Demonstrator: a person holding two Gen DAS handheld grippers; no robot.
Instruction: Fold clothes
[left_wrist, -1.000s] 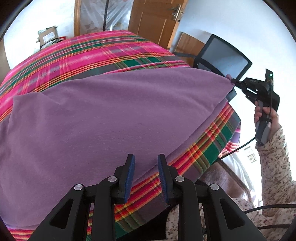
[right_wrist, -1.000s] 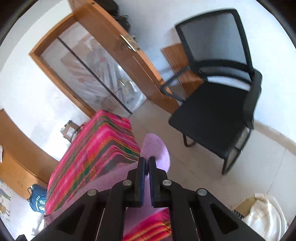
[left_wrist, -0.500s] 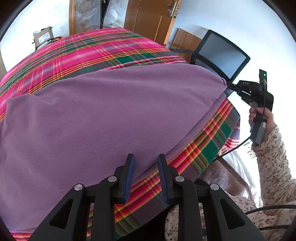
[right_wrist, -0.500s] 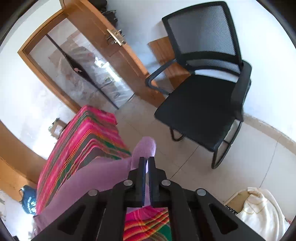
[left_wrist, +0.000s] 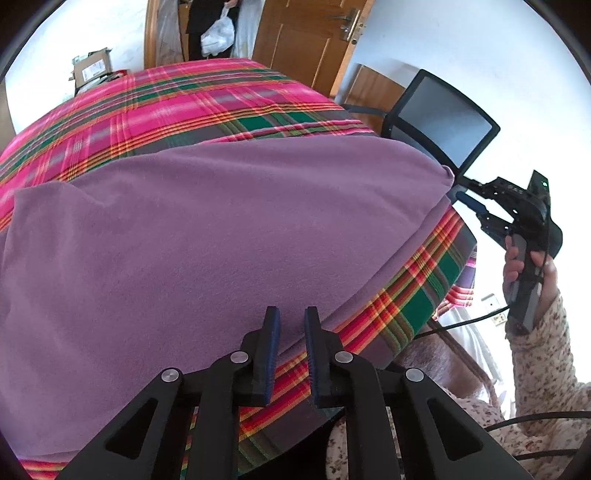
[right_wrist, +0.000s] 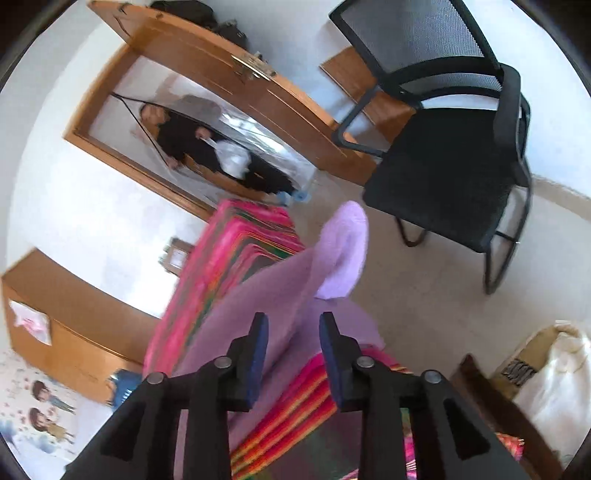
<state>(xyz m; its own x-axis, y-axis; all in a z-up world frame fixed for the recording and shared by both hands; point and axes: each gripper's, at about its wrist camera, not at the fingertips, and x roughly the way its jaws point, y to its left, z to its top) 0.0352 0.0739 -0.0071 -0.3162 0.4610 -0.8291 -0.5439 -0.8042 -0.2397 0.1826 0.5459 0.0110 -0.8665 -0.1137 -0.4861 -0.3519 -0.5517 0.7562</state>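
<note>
A purple garment (left_wrist: 221, 236) lies spread over the table's pink plaid cloth (left_wrist: 184, 99). My left gripper (left_wrist: 291, 325) hovers over the garment's near hem; its jaws are closing, a gap still shows, and the pads press nothing. Off the table's right corner a person's hand holds my right gripper (left_wrist: 466, 190), just clear of the garment's corner (left_wrist: 447, 173). In the right wrist view that gripper (right_wrist: 293, 321) is opening. The purple garment (right_wrist: 266, 295) runs under and ahead of it, and its loose corner (right_wrist: 343, 251) is flopped over, free of the fingers (right_wrist: 258, 332).
A black mesh chair (right_wrist: 443, 166) stands on the floor just beyond the table's right end. Someone in dark clothes with a white bag (right_wrist: 229, 158) is in the wooden doorway. A cardboard box with a white bundle (right_wrist: 546, 369) sits on the floor at the right.
My right gripper has opened and let go of the purple corner, which has dropped at the table's corner. The left jaws have narrowed. A person has appeared in the doorway.
</note>
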